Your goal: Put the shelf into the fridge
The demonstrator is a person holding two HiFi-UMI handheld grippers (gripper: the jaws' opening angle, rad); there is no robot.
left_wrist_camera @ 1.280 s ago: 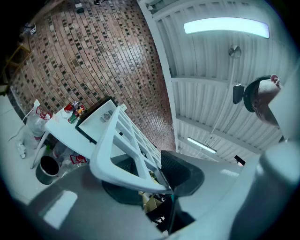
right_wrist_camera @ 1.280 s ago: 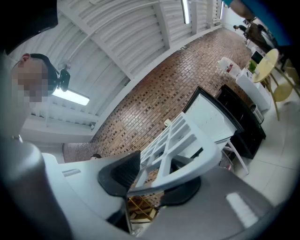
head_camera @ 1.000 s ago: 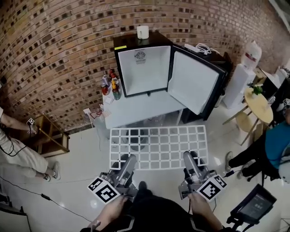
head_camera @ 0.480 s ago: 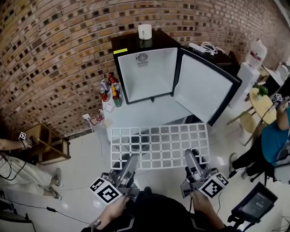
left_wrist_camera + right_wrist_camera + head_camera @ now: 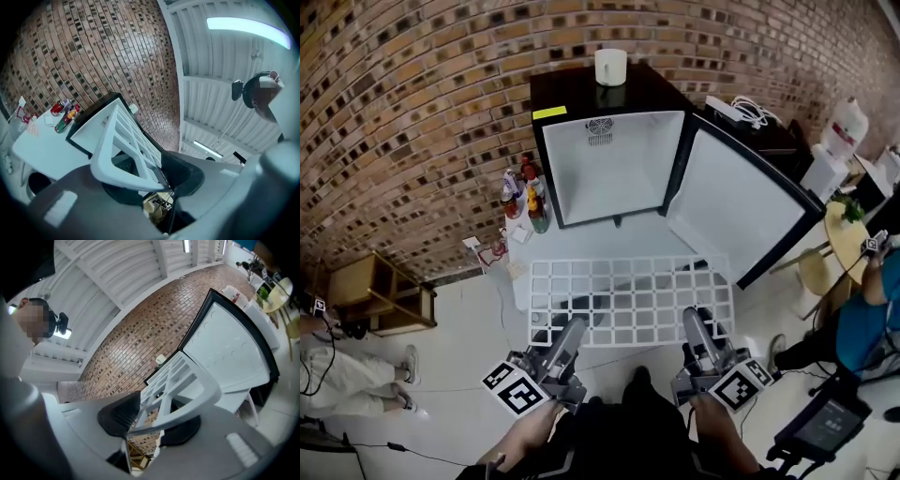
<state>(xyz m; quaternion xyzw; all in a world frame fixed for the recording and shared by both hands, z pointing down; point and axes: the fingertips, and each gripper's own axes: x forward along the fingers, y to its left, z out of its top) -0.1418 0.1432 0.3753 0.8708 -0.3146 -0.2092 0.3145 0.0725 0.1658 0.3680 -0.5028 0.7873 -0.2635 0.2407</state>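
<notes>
At the near edge of the shelf (image 5: 628, 295), the left gripper (image 5: 570, 330) is clamped on its left part and the right gripper (image 5: 697, 325) on its right, holding the white grid flat in the air. The fridge (image 5: 614, 169) ahead stands open and bare inside: the shelf is lifted and facing it, but lining up and sliding in remain to do

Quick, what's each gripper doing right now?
Left gripper: closed on the white shelf, at its near edge.
Right gripper: closed on that same near edge.
</notes>
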